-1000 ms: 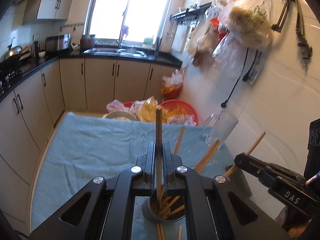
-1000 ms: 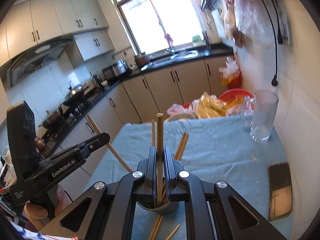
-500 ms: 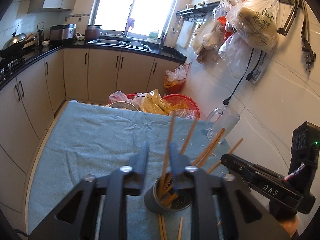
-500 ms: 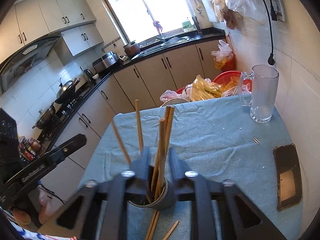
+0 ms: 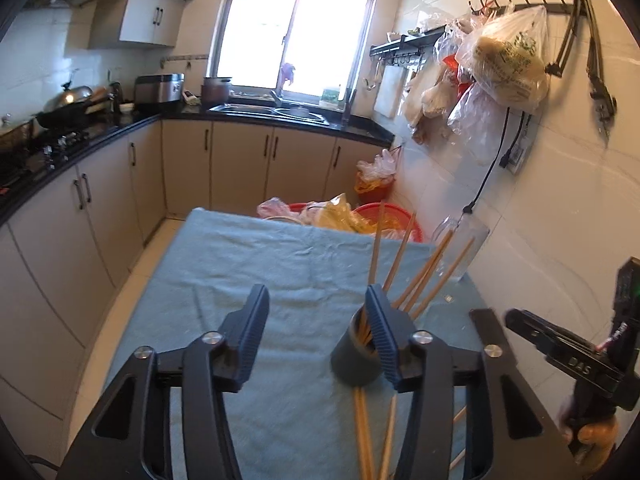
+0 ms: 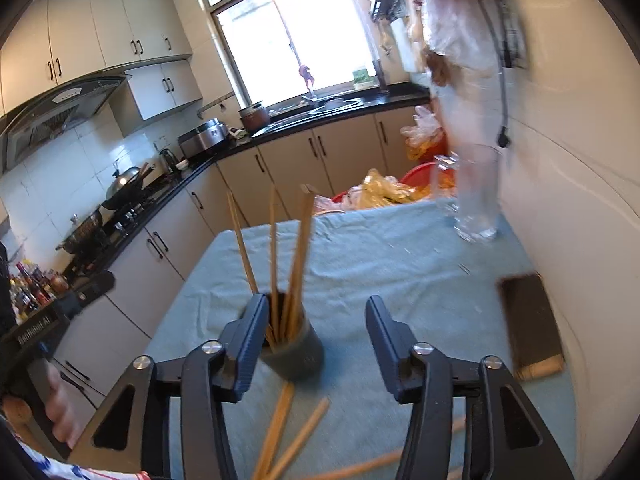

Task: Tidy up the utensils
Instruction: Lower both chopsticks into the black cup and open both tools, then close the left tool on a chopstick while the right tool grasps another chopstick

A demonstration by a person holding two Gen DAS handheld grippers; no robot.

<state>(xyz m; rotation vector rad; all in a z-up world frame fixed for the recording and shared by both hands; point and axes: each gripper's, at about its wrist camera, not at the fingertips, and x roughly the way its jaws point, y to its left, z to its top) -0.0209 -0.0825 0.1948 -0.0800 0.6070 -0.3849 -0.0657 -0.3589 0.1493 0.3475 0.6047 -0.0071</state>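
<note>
Both tools opening, empty, wooden chopsticks (image 6: 298, 248) upright in dark cup (image 6: 298, 354)

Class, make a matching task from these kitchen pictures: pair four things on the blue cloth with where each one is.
Things:
1. dark grey cylindrical cup
2. clear glass mug
3. flat black phone
4. loose wooden chopsticks

Places:
A. lying flat in front of the cup
B. far corner by the wall
C. holding upright chopsticks
D. right edge near the wall

Pairs: 1-C, 2-B, 3-D, 4-A
</note>
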